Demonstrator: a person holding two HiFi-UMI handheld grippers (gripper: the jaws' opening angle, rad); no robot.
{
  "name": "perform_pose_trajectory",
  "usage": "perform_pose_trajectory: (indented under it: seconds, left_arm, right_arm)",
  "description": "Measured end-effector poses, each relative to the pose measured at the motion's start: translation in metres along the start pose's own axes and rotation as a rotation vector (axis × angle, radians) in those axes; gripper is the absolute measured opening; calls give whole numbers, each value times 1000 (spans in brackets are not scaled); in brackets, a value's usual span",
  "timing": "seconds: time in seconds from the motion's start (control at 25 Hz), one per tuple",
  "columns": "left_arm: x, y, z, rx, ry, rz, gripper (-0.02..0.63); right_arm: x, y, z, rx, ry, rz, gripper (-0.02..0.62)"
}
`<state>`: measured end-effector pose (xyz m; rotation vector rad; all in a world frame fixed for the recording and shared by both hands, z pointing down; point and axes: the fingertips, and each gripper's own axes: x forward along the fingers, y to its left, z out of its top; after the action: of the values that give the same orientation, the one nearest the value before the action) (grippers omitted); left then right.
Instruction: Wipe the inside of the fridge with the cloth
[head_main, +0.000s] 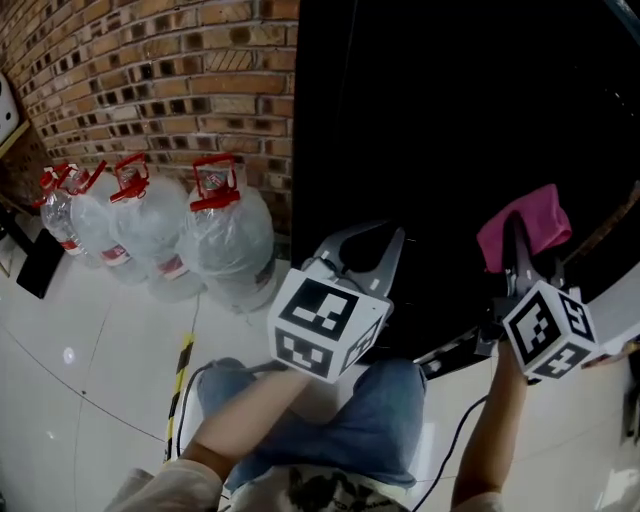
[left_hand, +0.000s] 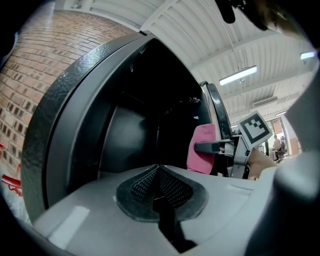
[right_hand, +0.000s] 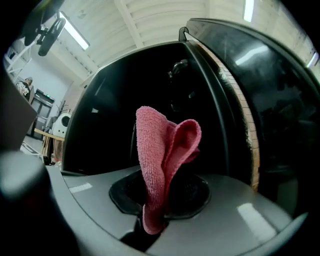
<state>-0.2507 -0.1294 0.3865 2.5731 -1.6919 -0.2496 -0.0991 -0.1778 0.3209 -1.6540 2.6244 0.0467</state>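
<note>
Right gripper view: our right gripper (right_hand: 155, 217) pinches the pink cloth (right_hand: 162, 150) before the dark fridge (right_hand: 107, 115); our left gripper (left_hand: 159, 172) is closed, empty.

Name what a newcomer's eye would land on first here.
The pink cloth, pinched in the right gripper, stands out against the black inside of the open fridge. To the left, clear water jugs with red caps stand against a brick wall. The left gripper is shut and empty.
</note>
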Motion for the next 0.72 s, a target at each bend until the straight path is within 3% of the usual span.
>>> perform_pose_trajectory:
  seconds: [0.28, 0.52, 0.72]
  left_arm:
    - [-2, -1, -5, 7, 19, 11, -21]
    - [-34, -12, -12, 62, 2, 13, -21]
    - [-69, 3, -41, 29, 15, 93, -21]
  right_arm:
    - [-11, -1, -4, 20, -19, 13, 67]
    - [-46, 72, -40, 33, -57, 206, 67]
    - [-55, 132, -101, 8, 3, 337, 67]
